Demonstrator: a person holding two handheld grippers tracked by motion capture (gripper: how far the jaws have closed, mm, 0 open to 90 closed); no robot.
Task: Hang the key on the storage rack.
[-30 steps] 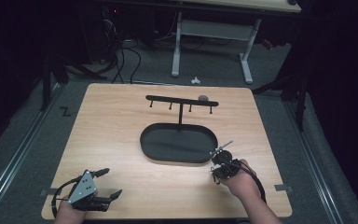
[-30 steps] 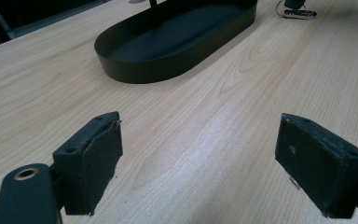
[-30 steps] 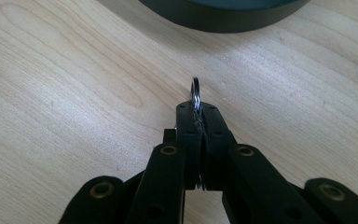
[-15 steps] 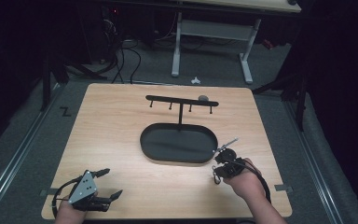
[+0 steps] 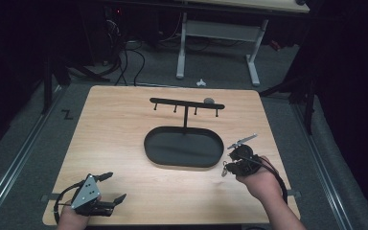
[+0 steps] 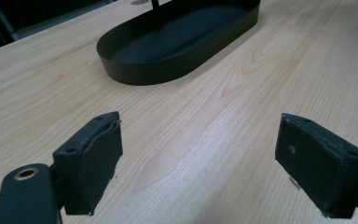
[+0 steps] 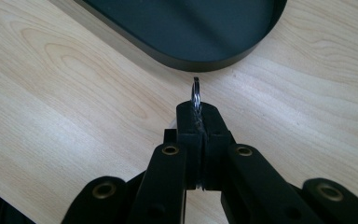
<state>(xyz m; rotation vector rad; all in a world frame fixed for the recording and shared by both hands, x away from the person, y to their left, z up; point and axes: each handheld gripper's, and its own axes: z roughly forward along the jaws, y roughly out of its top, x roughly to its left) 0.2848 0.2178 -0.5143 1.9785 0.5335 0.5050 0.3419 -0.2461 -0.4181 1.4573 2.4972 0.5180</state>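
Ring: a thin metal ring [image 7: 196, 93], seen edge-on in my right gripper view, pinched between my pads with its top arc poking out above them. It sits over bare wood, just short of the tray's rounded end. In the high view it is too small for me to make out.

Right gripper: my right gripper [image 7: 198, 114] has its jaws pressed together on the ring, no gap between the pads. In the high view it [image 5: 226, 168] is in my right hand [image 5: 256, 179], beside the tray's right end, its tip angled down toward the table.

Tray: a black oval tray [image 5: 149, 152] in the middle of the table, low-walled, nothing in it that I can see. My right gripper is near its rim but not touching it. In my left gripper view the tray [image 6: 135, 72] lies ahead, well apart from the pads.

Stand: a thin black post rises from the far side of the tray and carries a crossbar [image 5: 187, 103] with small pegs hanging below it.

Small grey object: a roundish grey thing [image 5: 209, 100] sits at the right end of the crossbar; I cannot tell what it is.

Left gripper: my left gripper [image 5: 113, 186] sits at the near left corner of the table, jaws spread wide, nothing between the pads [image 6: 98, 154].

Table: light wooden top [image 5: 115, 124].
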